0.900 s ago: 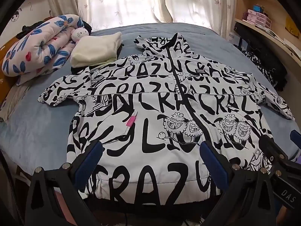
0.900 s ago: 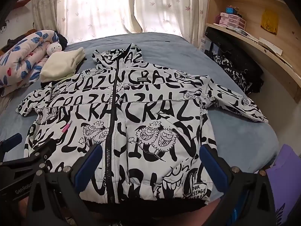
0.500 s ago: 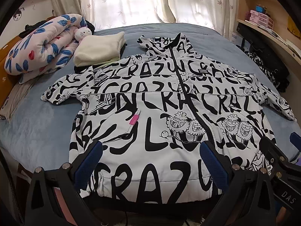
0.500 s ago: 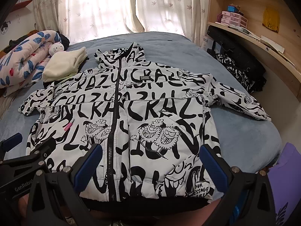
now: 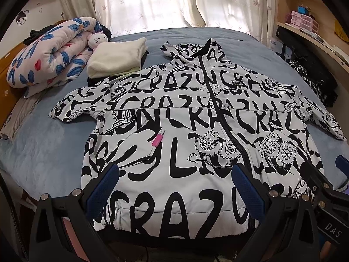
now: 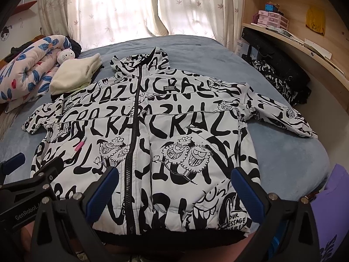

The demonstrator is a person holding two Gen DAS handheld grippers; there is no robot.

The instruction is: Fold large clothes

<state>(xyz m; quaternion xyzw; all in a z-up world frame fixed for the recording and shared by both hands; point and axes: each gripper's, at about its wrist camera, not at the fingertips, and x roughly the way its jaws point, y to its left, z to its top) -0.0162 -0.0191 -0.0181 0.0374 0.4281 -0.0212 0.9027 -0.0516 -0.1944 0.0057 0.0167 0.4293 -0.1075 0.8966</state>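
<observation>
jacket (image 5: 185, 135) lies flat, zipped, sleeves out on bed (image 5: 43, 152), no fold done yet; left fingers (image 5: 174, 187) & right fingers (image 6: 174, 187) both wide open, holding nothing, near hem.

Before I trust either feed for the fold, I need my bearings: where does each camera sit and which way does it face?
Left wrist: on the left gripper by the hem, facing up the jacket toward the curtains; its open blue fingers show, and the right gripper alongside.
Right wrist: on the right gripper, facing the same way from further right; its open fingers and the left gripper show.
Shared: jacket, cream folded garment, floral quilt, blue bed.
</observation>
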